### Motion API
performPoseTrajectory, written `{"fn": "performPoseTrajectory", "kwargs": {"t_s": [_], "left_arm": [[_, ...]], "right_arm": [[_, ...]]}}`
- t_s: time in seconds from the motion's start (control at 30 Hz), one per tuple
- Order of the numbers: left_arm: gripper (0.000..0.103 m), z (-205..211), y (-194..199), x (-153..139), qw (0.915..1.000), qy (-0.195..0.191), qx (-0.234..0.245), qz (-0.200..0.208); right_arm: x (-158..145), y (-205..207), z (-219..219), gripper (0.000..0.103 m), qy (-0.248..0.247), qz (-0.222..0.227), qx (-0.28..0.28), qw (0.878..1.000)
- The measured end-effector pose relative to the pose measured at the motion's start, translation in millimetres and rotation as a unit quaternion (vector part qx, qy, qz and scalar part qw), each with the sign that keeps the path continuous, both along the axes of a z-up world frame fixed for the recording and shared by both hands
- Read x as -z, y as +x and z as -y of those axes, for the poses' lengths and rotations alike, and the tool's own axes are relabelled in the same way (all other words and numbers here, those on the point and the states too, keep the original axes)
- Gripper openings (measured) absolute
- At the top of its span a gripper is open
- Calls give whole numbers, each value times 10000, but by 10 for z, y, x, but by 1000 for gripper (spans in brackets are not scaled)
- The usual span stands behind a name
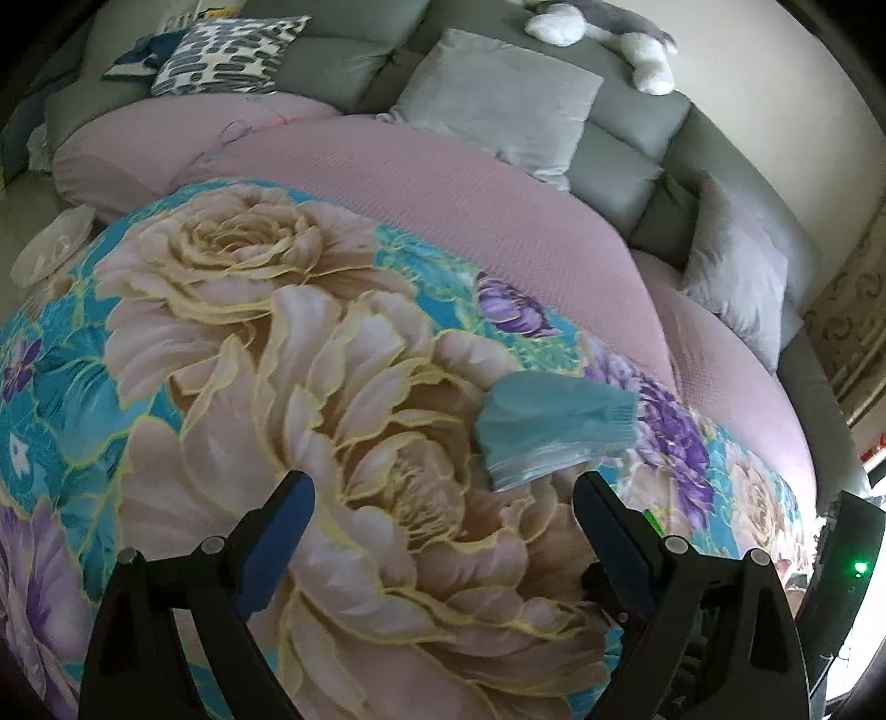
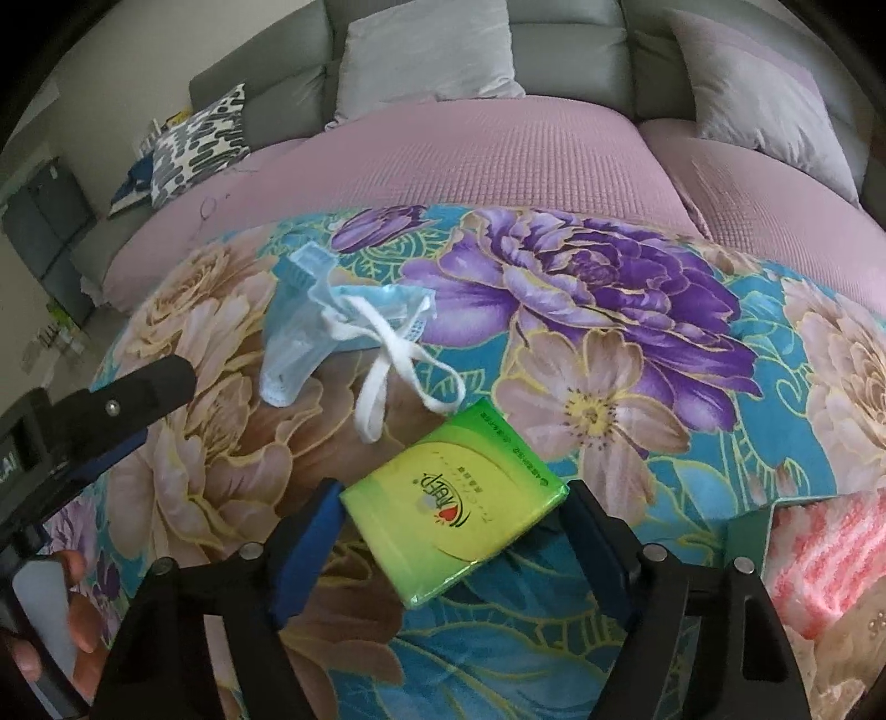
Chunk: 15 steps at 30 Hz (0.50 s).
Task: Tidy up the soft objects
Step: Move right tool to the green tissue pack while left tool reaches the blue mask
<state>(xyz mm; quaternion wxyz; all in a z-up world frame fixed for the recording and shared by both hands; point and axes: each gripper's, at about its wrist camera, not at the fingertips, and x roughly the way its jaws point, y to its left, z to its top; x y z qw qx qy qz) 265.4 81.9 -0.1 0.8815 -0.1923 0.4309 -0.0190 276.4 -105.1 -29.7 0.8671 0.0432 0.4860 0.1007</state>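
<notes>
A crumpled light blue face mask (image 1: 545, 429) lies on the flowered blanket (image 1: 249, 354), just beyond my right fingertip of the left gripper (image 1: 443, 504), which is open and empty above the blanket. In the right wrist view the mask (image 2: 332, 327) shows its white ear loops (image 2: 387, 365). A green tissue pack (image 2: 451, 498) lies between the fingers of my right gripper (image 2: 451, 515). The jaws stand on either side of the pack, touching or nearly touching its edges. The left gripper's finger (image 2: 138, 387) shows at the left.
The blanket covers a pink-sheeted sofa (image 2: 470, 144) with grey cushions (image 1: 498, 105), a patterned pillow (image 1: 227, 52) and a plush toy (image 1: 603, 33) on the backrest. A pink striped cloth (image 2: 825, 559) lies at the right. A white dish (image 1: 52, 249) sits at the left.
</notes>
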Motion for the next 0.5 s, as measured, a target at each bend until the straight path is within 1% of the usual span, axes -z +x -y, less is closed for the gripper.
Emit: {"fn": "performPoseTrajectory", "kwargs": {"t_s": [0.1, 0.23, 0.37, 0.5], "left_arm": [[95, 86, 52, -37, 9998, -62, 171, 69], [95, 203, 137, -52, 9994, -4, 317, 139], [95, 286, 243, -9, 9986, -187, 471, 123], [95, 290, 357, 80, 9984, -351, 436, -9]], "right_arm": [[-5, 1, 14, 80, 29, 6, 27, 10000], [-25, -13, 66, 80, 87, 50, 110, 9999], [-118, -51, 144, 80, 155, 216, 171, 9995], [-227, -90, 196, 80, 36, 441, 241, 9987]]}}
